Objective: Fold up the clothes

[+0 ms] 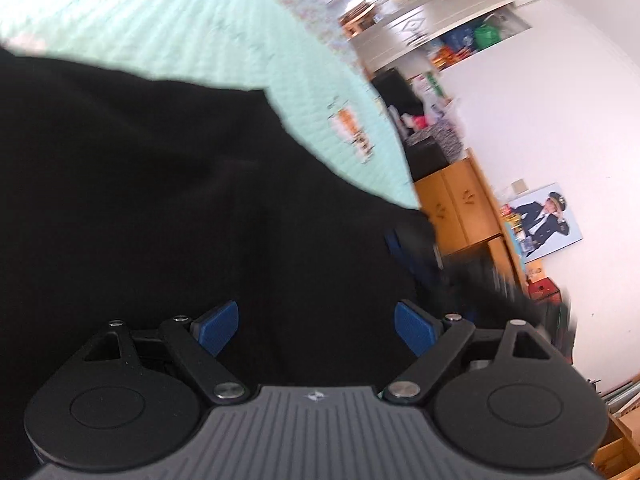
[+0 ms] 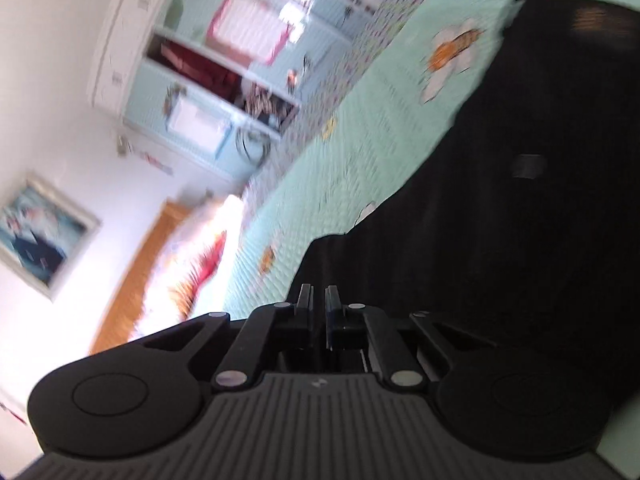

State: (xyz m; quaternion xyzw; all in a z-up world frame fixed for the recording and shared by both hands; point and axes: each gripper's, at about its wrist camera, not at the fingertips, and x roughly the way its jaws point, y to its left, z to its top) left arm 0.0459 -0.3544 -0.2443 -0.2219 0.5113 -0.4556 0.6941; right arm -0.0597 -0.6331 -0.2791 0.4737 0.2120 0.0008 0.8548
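Note:
A black garment [image 1: 160,180] lies spread on a mint quilted bedspread [image 1: 180,28] and fills most of the left wrist view. My left gripper [image 1: 316,314] hovers low over it, open, its blue pads [image 1: 218,328] wide apart with only flat cloth below them. At the garment's right corner a blurred dark shape with blue is my right gripper [image 1: 416,252]. In the right wrist view the right gripper [image 2: 319,292] has its fingers nearly together at the edge of the black garment [image 2: 500,220], which rises straight to the tips. The picture is motion-blurred.
The bedspread [image 2: 360,140] with flower prints runs away past the garment. A wooden cabinet [image 1: 452,204] and white shelves [image 1: 420,12] stand beyond the bed. A pale blue shelf unit [image 2: 224,92], a wooden headboard [image 2: 136,272] and bright bedding [image 2: 188,272] show on the other side.

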